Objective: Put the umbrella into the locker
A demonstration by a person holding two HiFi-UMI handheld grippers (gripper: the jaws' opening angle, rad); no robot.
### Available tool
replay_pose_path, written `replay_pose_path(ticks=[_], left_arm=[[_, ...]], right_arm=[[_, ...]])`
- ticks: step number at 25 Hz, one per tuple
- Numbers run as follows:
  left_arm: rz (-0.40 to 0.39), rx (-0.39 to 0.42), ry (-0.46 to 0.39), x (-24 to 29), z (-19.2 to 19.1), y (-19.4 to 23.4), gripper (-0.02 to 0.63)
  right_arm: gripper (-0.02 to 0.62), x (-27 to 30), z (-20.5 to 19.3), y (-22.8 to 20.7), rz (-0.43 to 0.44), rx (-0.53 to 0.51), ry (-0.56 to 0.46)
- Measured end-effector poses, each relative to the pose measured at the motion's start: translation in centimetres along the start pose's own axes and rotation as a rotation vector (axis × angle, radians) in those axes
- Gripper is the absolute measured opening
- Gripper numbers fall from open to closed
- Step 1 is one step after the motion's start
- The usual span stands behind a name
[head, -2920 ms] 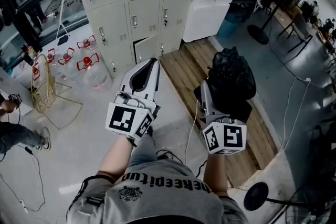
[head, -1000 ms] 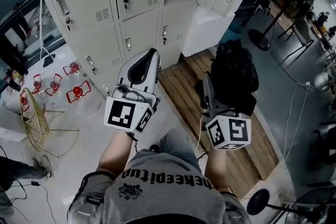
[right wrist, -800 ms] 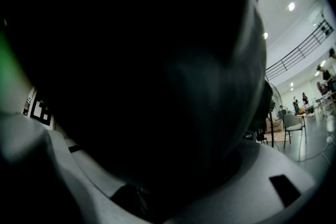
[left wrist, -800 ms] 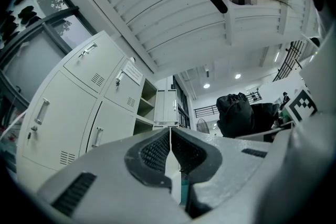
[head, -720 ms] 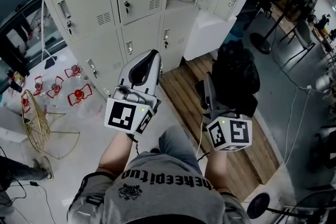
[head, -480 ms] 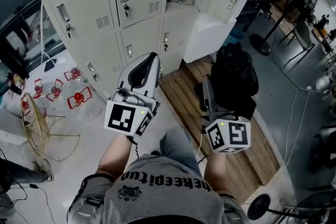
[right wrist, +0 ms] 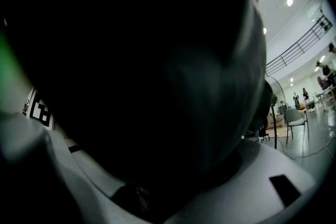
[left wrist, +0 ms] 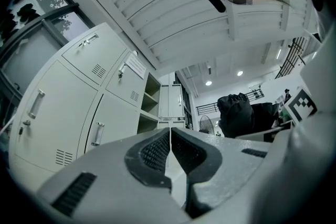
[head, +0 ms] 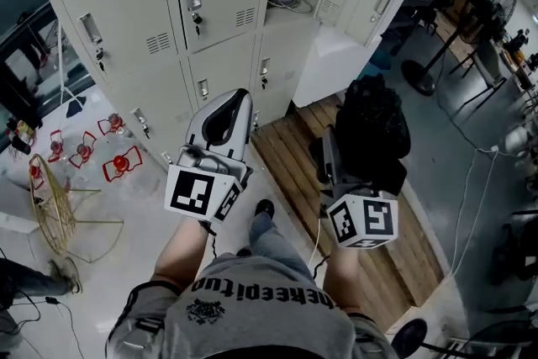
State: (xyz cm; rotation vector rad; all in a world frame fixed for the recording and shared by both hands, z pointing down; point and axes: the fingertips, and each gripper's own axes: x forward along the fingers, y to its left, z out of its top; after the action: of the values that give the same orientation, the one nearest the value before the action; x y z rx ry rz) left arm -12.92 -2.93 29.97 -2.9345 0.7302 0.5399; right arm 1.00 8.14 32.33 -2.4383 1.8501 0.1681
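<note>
The umbrella (head: 372,126) is clamped in the right tool (head: 329,149); the left tool (head: 236,100) is held closed and empty, near the lockers (head: 220,29).

Most of the frame is filled by the black umbrella (right wrist: 147,60), which is clamped between the white jaws of the right tongs (right wrist: 163,191); the jaw tips are covered by it. At the left edge a black-and-white marker cube (right wrist: 41,107) is seen. On the right, ceiling lights (right wrist: 290,1), a balcony railing (right wrist: 299,47), a standing fan (right wrist: 274,107) and a chair (right wrist: 295,119) on a grey floor (right wrist: 315,149) are shown.
</note>
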Motion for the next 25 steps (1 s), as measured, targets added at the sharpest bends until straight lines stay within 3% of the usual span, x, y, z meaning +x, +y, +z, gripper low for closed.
replay_pose_path(ticks=[25], left_arm=[[0.093,0.061,-0.033,19.3,-4.6,7.7,0.012]], right_arm=[[0.287,21.3,-1.0,-9.3,0.113,0.002,-0.026]])
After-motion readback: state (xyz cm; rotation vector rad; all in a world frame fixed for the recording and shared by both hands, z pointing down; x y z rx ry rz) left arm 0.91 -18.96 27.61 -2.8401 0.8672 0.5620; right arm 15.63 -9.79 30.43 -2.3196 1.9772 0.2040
